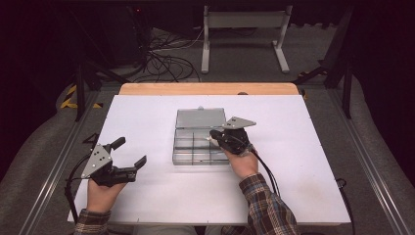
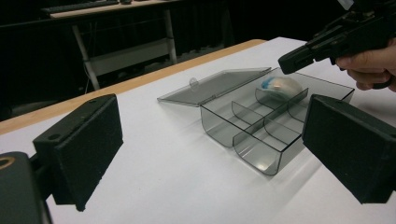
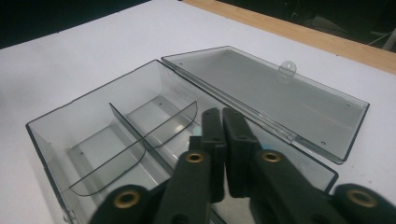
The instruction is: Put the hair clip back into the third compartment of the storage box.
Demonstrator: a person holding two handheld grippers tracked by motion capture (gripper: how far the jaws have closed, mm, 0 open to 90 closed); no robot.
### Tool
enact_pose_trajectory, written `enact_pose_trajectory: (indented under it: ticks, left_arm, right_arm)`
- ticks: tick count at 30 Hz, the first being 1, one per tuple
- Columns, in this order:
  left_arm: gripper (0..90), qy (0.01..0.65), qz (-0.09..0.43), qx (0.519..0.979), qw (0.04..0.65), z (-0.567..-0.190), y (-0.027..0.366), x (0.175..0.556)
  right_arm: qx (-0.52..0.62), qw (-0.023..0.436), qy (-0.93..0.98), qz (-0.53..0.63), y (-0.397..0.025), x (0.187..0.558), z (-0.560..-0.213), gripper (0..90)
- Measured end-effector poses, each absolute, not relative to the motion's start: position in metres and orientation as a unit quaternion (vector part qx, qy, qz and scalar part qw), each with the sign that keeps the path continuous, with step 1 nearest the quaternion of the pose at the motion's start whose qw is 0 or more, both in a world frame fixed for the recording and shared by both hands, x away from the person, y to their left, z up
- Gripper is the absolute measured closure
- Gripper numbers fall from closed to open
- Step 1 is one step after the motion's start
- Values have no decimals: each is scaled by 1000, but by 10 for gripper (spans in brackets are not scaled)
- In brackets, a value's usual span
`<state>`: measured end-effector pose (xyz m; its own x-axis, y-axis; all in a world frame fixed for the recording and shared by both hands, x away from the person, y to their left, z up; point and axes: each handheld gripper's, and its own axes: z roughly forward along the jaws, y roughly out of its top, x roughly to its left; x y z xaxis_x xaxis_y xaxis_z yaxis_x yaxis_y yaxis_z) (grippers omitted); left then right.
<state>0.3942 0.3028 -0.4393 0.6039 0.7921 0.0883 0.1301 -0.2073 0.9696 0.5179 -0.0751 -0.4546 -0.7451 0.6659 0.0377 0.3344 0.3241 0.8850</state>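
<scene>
Smoky plastic box [image 3: 116, 135] beneath right gripper [image 3: 223, 140], jaws pressed together, left gripper [image 1: 129, 152] spread, well apart.

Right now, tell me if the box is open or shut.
Open. The box has its lid folded back flat on the table, and its compartments are exposed.

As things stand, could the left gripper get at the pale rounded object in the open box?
Probably yes. The left gripper is open and faces the box; bare table lies between. But the right gripper hangs right over the object, crowding it.
</scene>
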Motion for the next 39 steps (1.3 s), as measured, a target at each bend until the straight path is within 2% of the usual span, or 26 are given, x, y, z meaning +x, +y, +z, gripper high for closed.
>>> enact_pose_trajectory:
  ticks: [26, 39]
  left_arm:
    - [58, 324, 304, 715, 540, -440, 302, 395]
    - [58, 325, 303, 716, 538, -440, 302, 395]
  right_arm:
    - [310, 166, 826, 440, -61, 523, -471, 900]
    - [306, 153, 810, 477, -65, 520, -462, 871]
